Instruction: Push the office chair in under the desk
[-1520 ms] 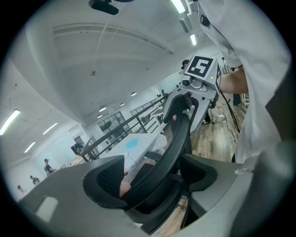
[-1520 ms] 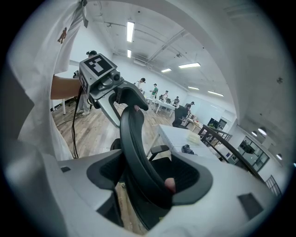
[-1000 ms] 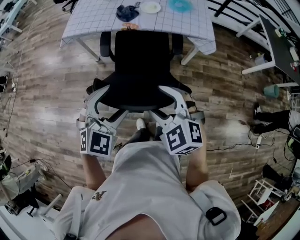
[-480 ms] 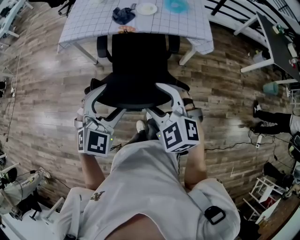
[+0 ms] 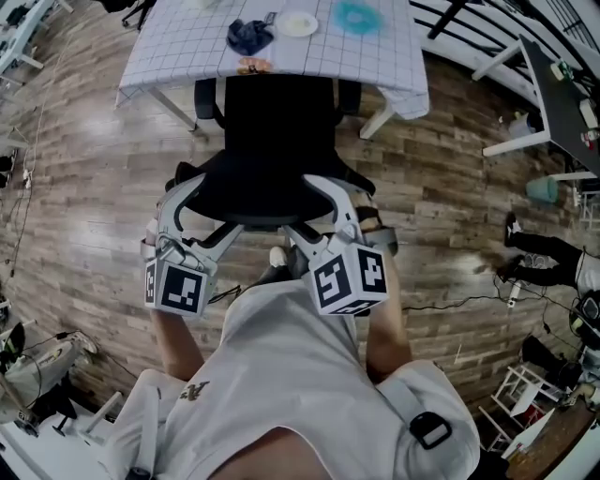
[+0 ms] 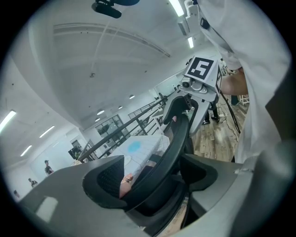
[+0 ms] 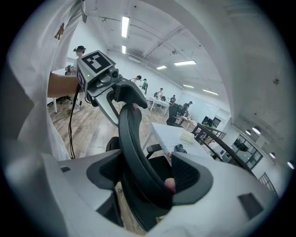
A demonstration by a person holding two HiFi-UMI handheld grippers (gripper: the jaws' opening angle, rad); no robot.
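Observation:
The black office chair (image 5: 272,141) faces the desk (image 5: 178,56), which wears a white grid-patterned cloth; the front of the seat lies at the cloth's edge. I stand behind the chair. My left gripper (image 5: 194,190) is shut on the left part of the backrest's top edge and my right gripper (image 5: 323,186) on the right part. In the left gripper view the backrest (image 6: 178,139) runs between the dark pads of the left gripper (image 6: 152,180). The right gripper view shows the same on the right gripper (image 7: 148,178), which holds the backrest (image 7: 132,139).
On the desk lie a dark cloth (image 5: 248,33), a white plate (image 5: 298,23) and a blue dish (image 5: 354,14). White desk legs (image 5: 380,117) flank the chair. A second desk (image 5: 562,94), a teal bucket (image 5: 542,186) and floor cables (image 5: 450,300) are at the right.
Both grippers stay clamped on the backrest. The two marker cubes have drifted slightly left in the view. The chair's place against the desk looks almost the same.

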